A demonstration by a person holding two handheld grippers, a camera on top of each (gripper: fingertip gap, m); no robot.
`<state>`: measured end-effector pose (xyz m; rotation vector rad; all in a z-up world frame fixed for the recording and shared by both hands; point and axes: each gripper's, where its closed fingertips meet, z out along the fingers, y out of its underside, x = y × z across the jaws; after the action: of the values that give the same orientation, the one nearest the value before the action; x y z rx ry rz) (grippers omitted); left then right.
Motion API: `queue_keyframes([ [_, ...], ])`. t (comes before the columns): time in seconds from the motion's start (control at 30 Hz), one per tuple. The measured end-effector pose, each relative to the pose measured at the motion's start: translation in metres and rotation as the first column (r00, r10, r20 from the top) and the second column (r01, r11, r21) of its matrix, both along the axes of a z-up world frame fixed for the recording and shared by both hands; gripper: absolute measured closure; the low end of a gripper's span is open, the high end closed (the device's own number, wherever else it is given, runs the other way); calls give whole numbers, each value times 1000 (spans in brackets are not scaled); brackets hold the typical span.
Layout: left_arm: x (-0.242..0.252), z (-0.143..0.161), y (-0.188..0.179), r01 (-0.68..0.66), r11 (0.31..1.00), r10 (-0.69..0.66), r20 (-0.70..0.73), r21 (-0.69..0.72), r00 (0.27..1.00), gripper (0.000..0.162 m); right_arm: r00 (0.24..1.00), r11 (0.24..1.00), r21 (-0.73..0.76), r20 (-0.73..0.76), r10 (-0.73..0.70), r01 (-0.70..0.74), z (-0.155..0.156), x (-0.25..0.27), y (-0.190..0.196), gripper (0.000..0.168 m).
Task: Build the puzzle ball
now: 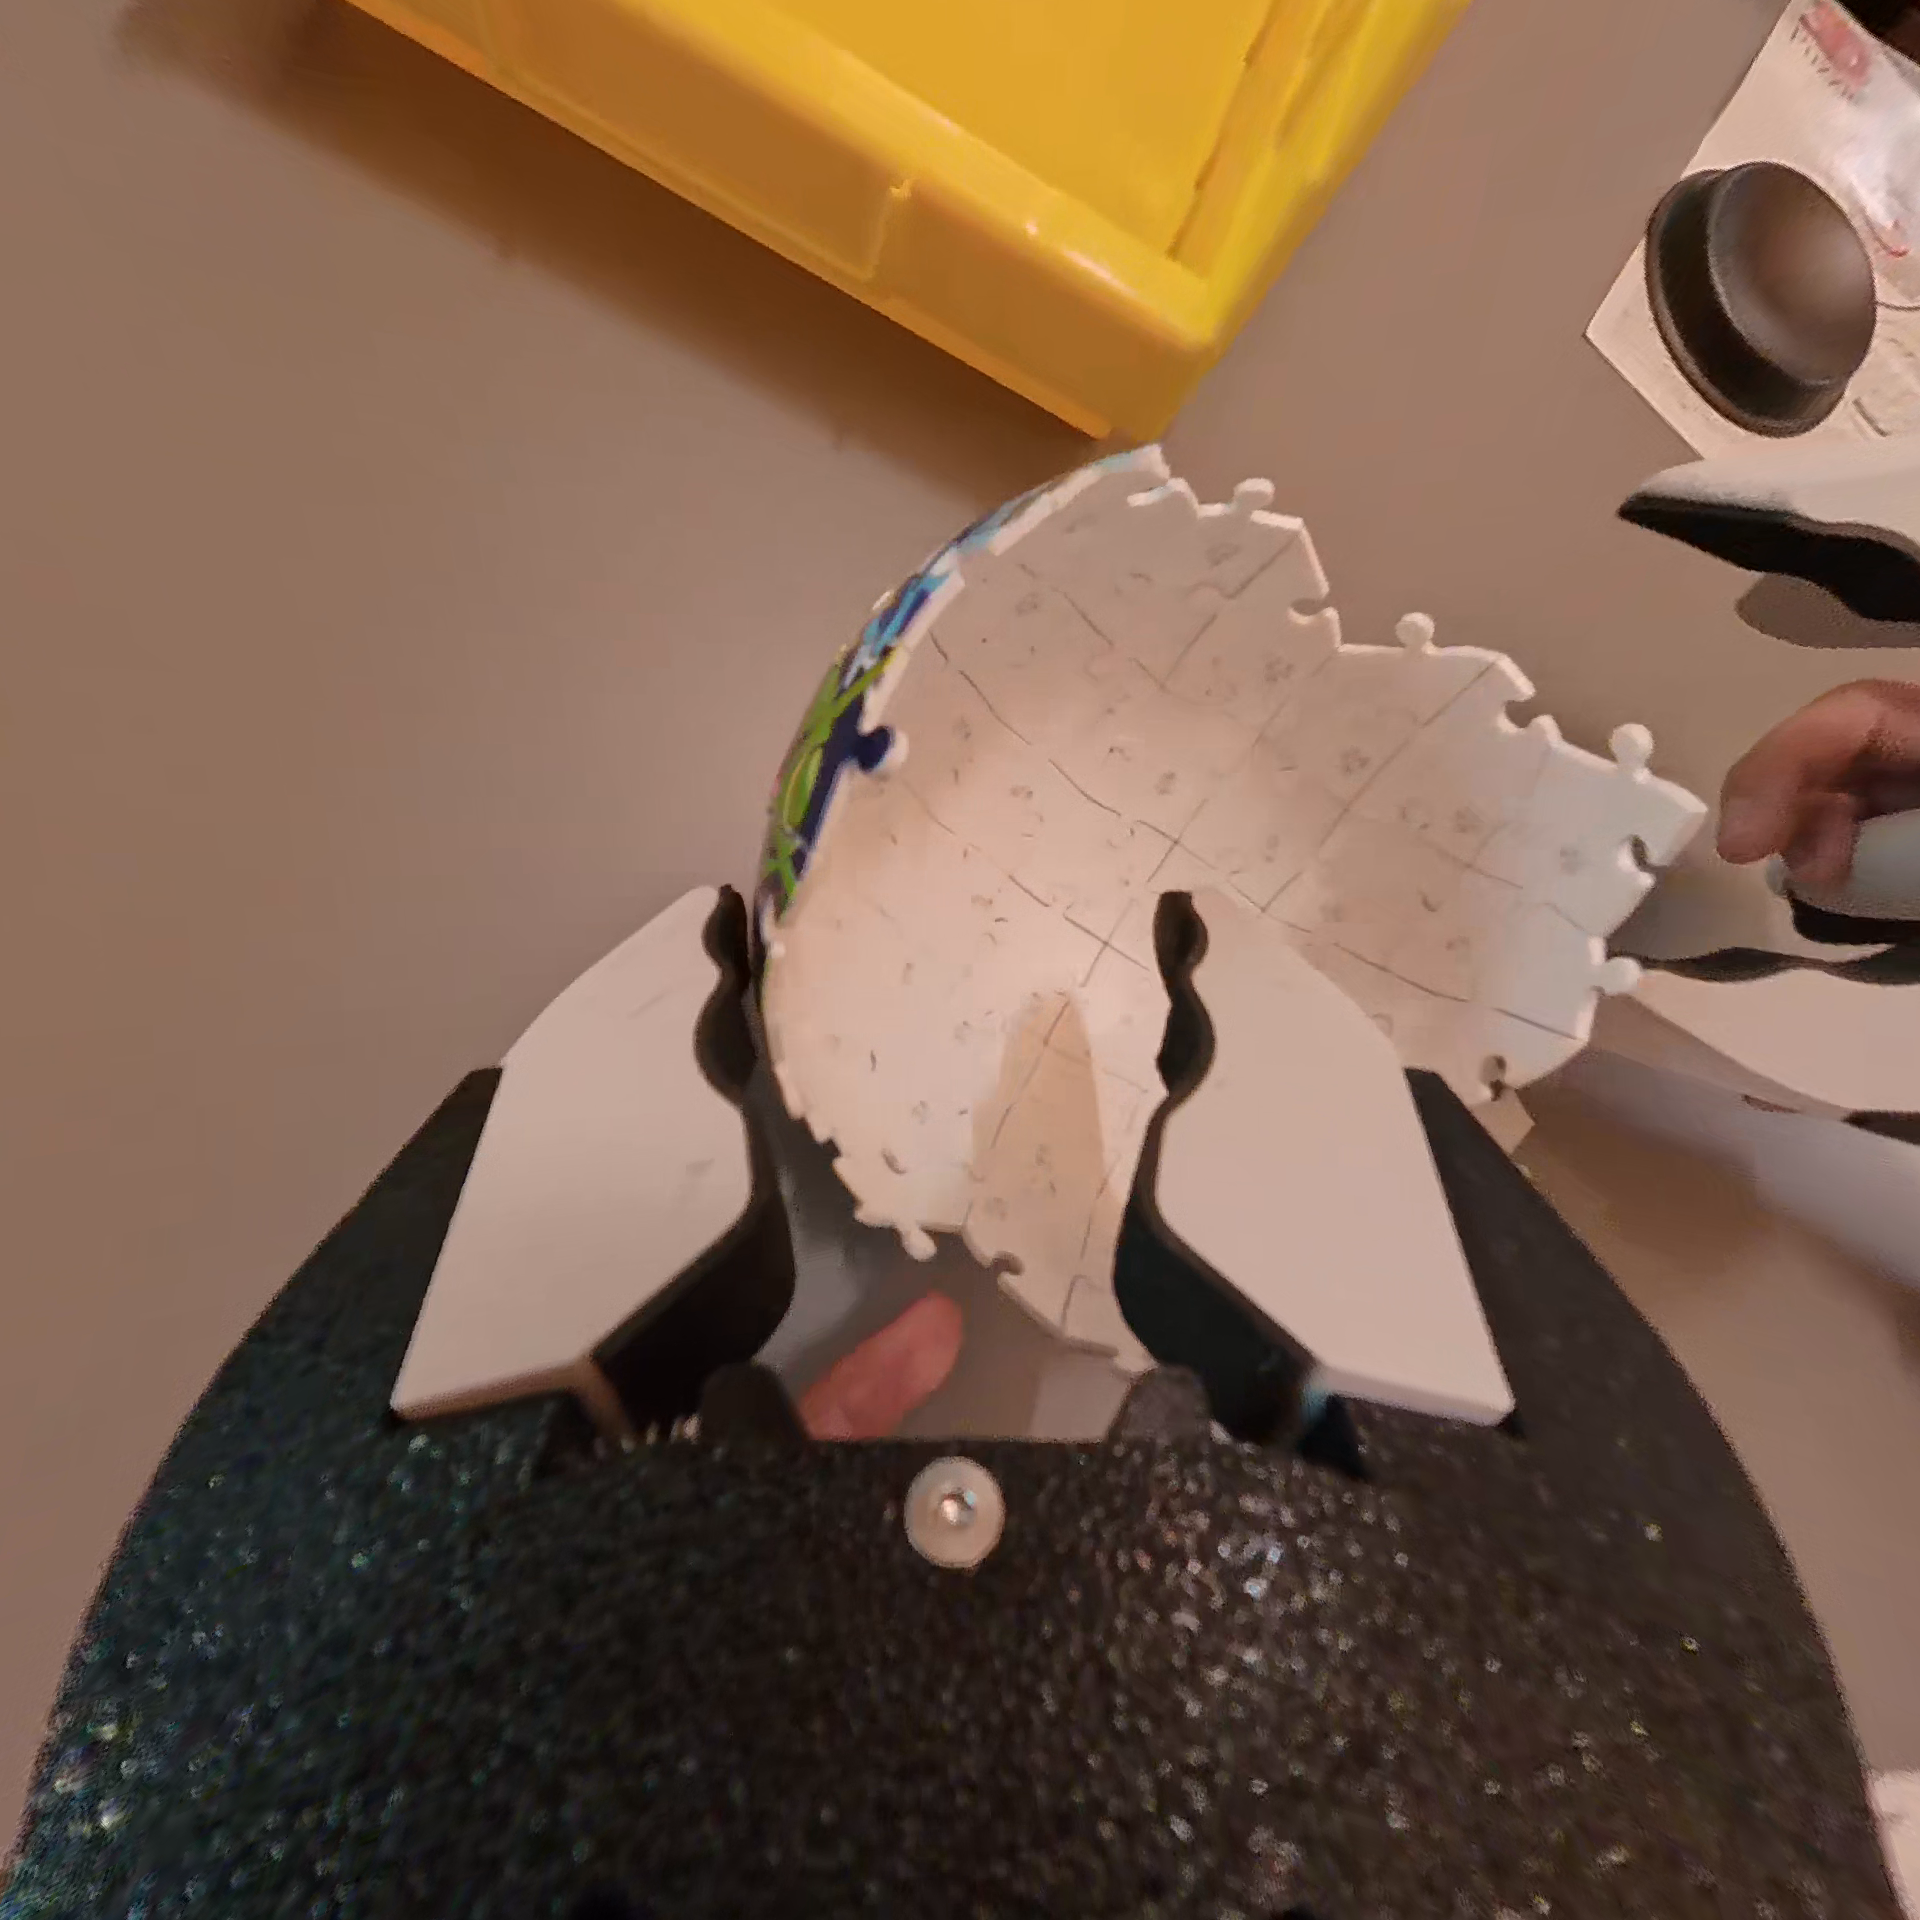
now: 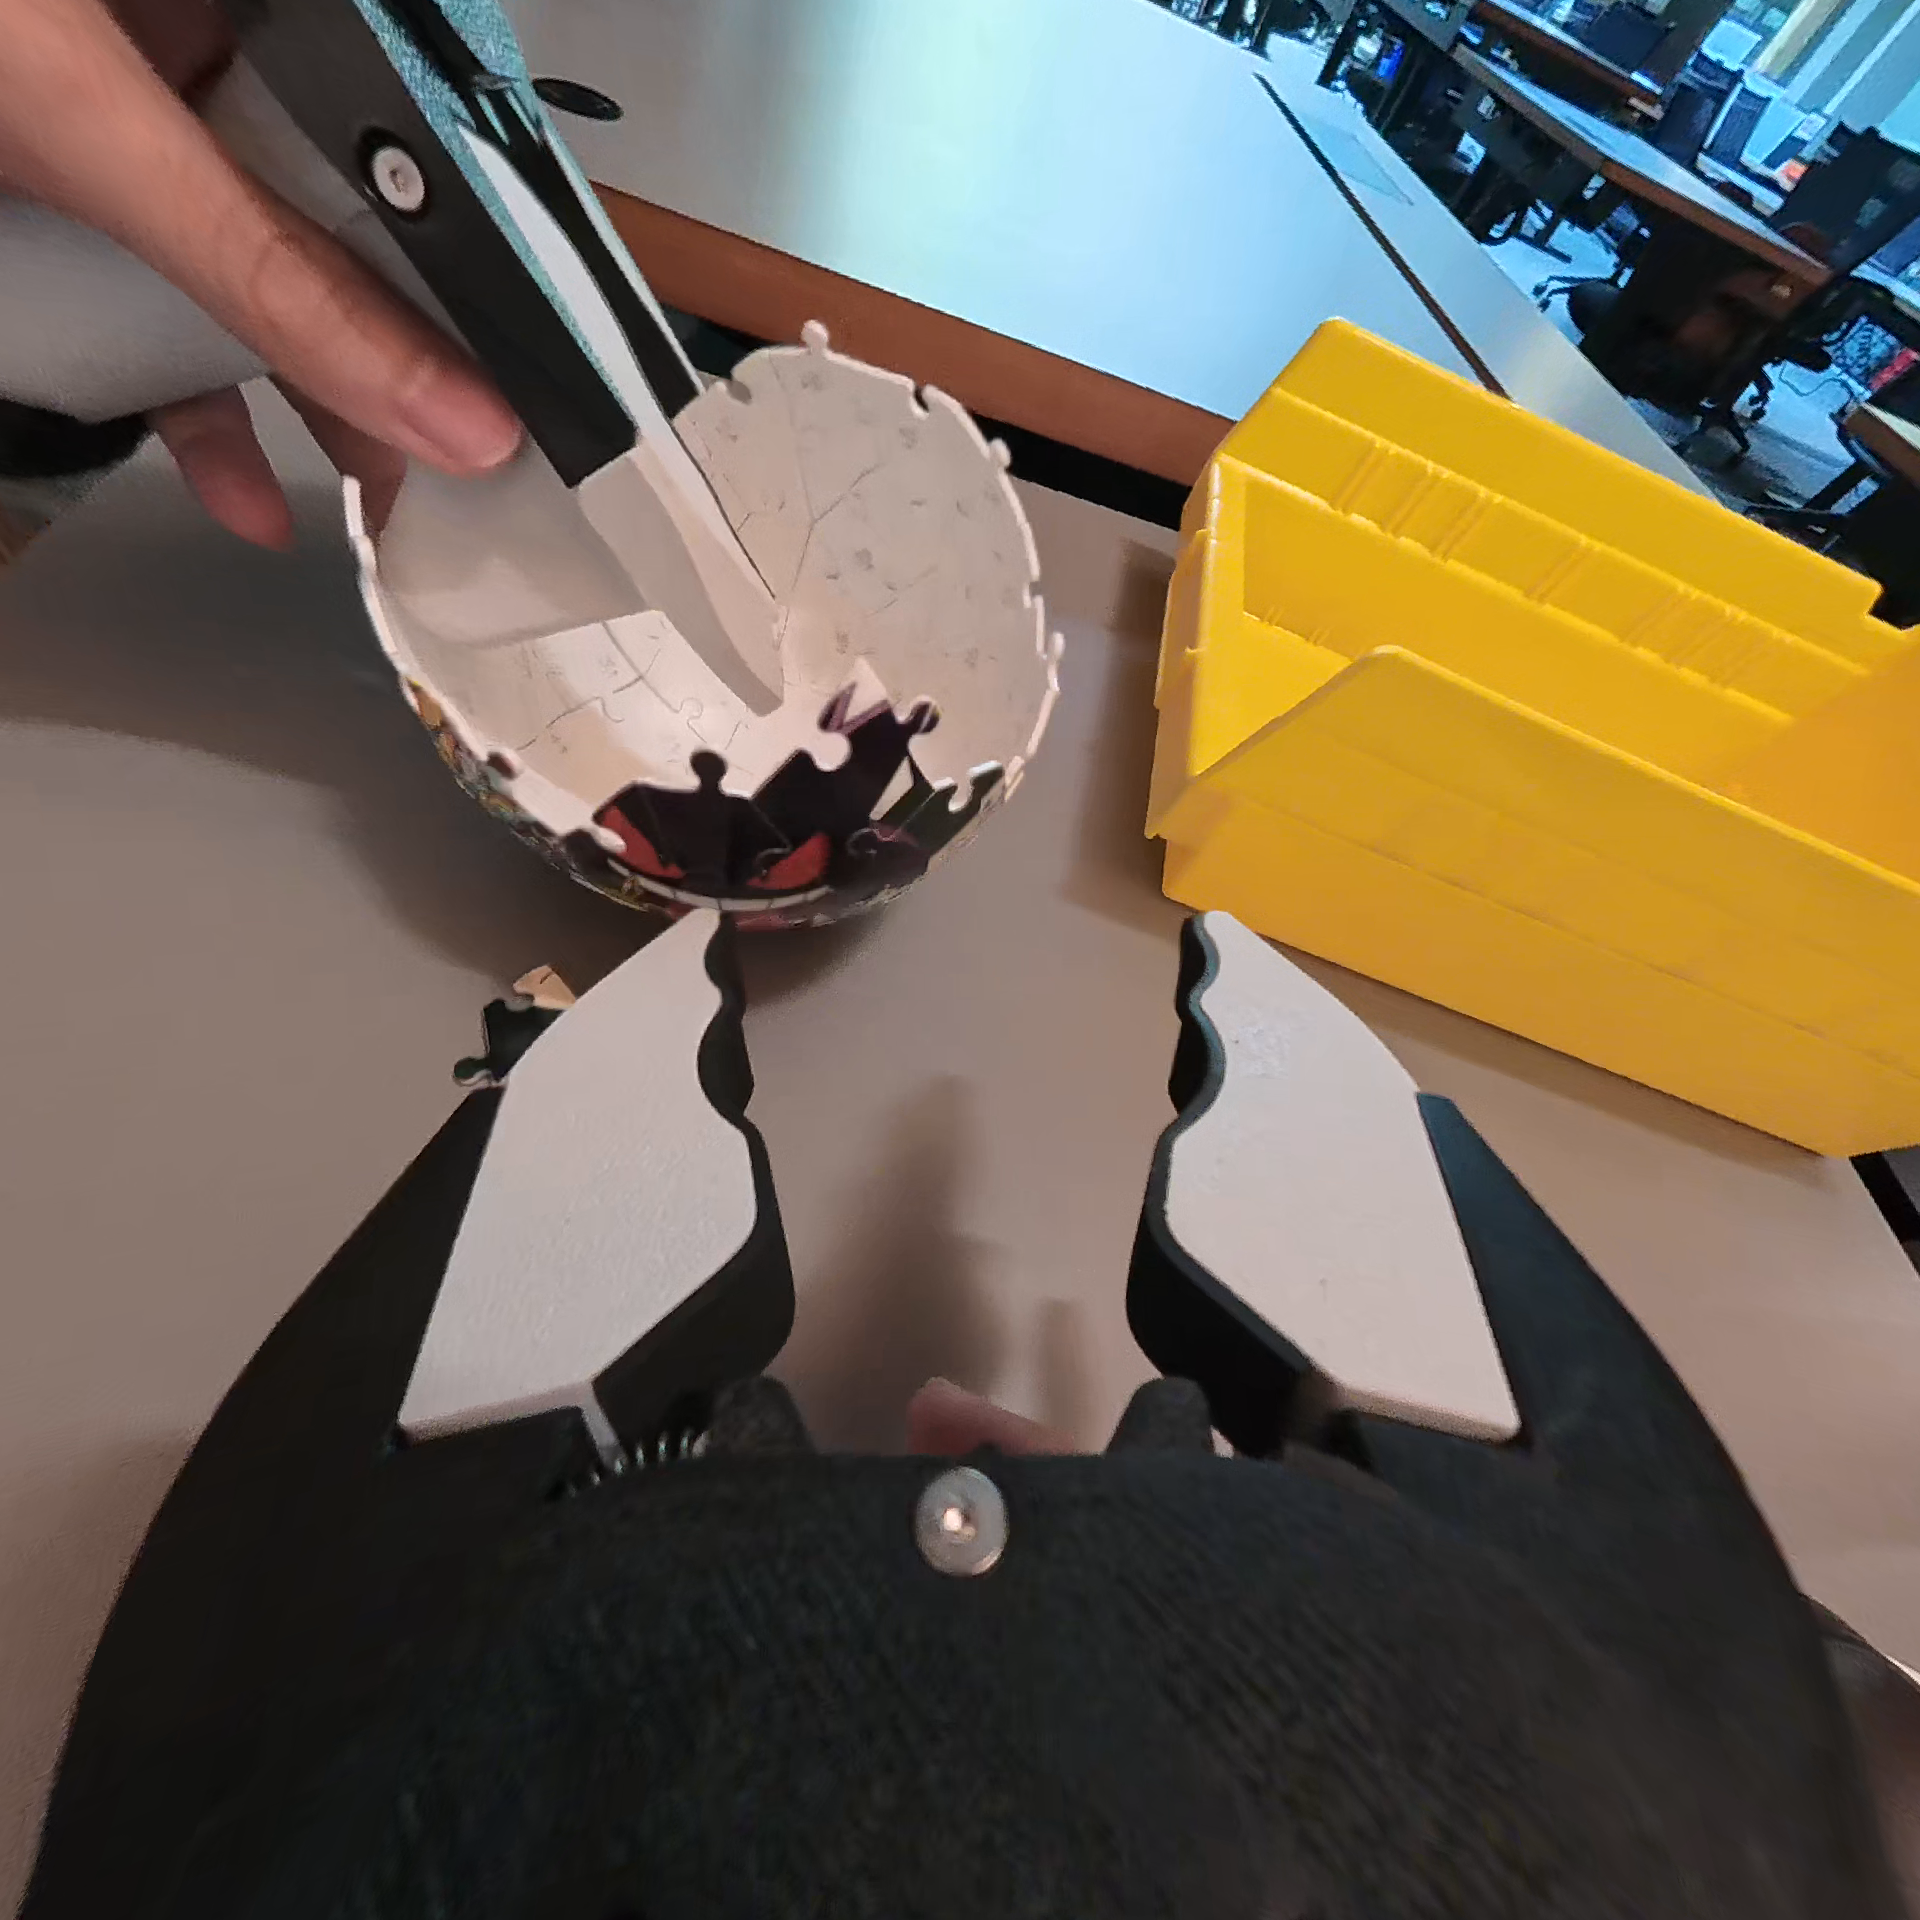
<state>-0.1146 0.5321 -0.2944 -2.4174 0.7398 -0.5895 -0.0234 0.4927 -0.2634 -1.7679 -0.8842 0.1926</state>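
The puzzle ball (image 1: pixel 1195 748) is a half-built bowl-shaped shell, white inside and with a coloured print outside. It rests on the tan table (image 2: pixel 208 935), opening upward in the right wrist view (image 2: pixel 894 540). My left gripper (image 1: pixel 951 914) is open: its right finger is inside the shell and its left finger is by the rim's outer edge. The wall passes between the fingers without being pinched. My right gripper (image 2: pixel 951 935) is open and empty, low over the table just in front of the ball. A loose dark puzzle piece (image 2: pixel 509 1029) lies by its left finger.
A yellow plastic bin (image 2: pixel 1558 748) stands to the right of the ball and also shows in the left wrist view (image 1: pixel 935 156). A black round stand (image 1: pixel 1766 301) sits on a paper sheet at the far right. A hand (image 1: pixel 1818 790) is near the shell's right edge.
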Motion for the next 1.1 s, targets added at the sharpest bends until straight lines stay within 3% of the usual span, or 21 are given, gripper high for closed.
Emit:
queue_keyframes([
  [0.2, 3, 8, 2, -26, 999, 29, 97, -30, 995, 87, 974, 970, -169, 116, 197, -176, -27, -15, -29, 93],
  [0.4, -7, 5, 7, -39, 999, 39, 40, -4, 998, 86, 933, 925, -280, 179, 313, -257, -57, -30, -47, 104],
  [0.63, -8, 20, 10, -59, 997, 55, 72, 44, 996, 87, 929, 895, -330, 113, 353, -300, -60, -42, -53, 115],
  [0.77, -6, 21, 9, -55, 998, 52, 79, 40, 996, 87, 905, 850, -385, 80, 419, -359, -62, -50, -65, 136],
  [0.9, -6, 23, 9, -54, 998, 50, 88, 45, 995, 87, 906, 831, -417, 42, 422, -368, -63, -51, -68, 145],
  [1.1, -9, 32, 10, -57, 996, 50, 101, 67, 994, 87, 885, 816, -425, 69, 460, -391, -58, -44, -74, 146],
])
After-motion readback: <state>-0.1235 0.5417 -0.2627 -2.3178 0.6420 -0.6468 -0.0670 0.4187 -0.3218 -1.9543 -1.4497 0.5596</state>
